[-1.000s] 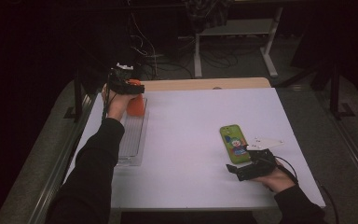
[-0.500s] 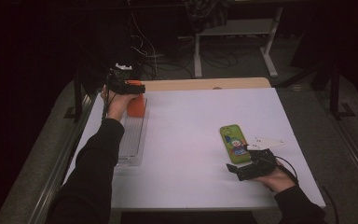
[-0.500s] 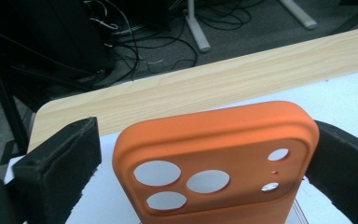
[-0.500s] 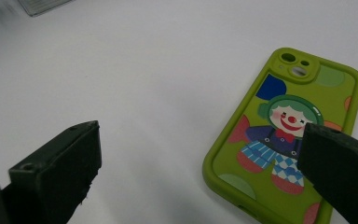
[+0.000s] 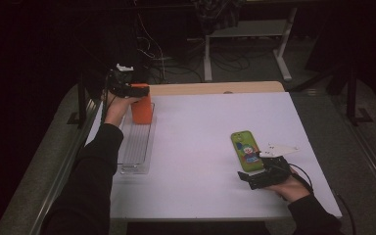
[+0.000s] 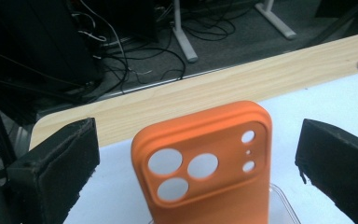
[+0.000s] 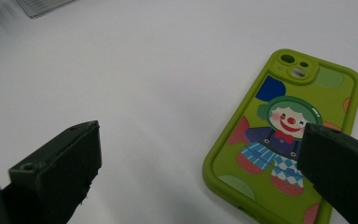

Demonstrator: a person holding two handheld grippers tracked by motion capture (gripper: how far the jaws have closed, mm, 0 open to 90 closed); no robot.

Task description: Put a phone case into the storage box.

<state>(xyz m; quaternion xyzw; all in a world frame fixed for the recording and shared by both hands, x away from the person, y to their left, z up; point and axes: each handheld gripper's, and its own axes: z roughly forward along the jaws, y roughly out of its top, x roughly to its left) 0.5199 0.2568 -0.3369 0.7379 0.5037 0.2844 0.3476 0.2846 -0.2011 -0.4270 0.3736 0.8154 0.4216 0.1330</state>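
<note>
An orange phone case (image 5: 142,109) stands upright at the far end of a clear slotted rack (image 5: 136,147) on the table's left side. My left gripper (image 5: 136,90) hovers at the case's top. In the left gripper view the orange phone case (image 6: 205,163) shows its camera holes between wide-apart jaws that do not touch it; the left gripper (image 6: 198,154) is open. A green phone case (image 5: 246,151) with a clown picture lies flat at the front right. My right gripper (image 5: 247,177) sits just in front of it, open. The green phone case (image 7: 289,135) lies partly under the right jaw.
A white sheet (image 5: 200,147) covers the table, with a bare wooden strip (image 5: 215,88) along the far edge. Behind the table the floor holds cables (image 5: 176,63) and white desk legs (image 5: 281,54). A metal rail (image 5: 68,161) runs along the table's left side.
</note>
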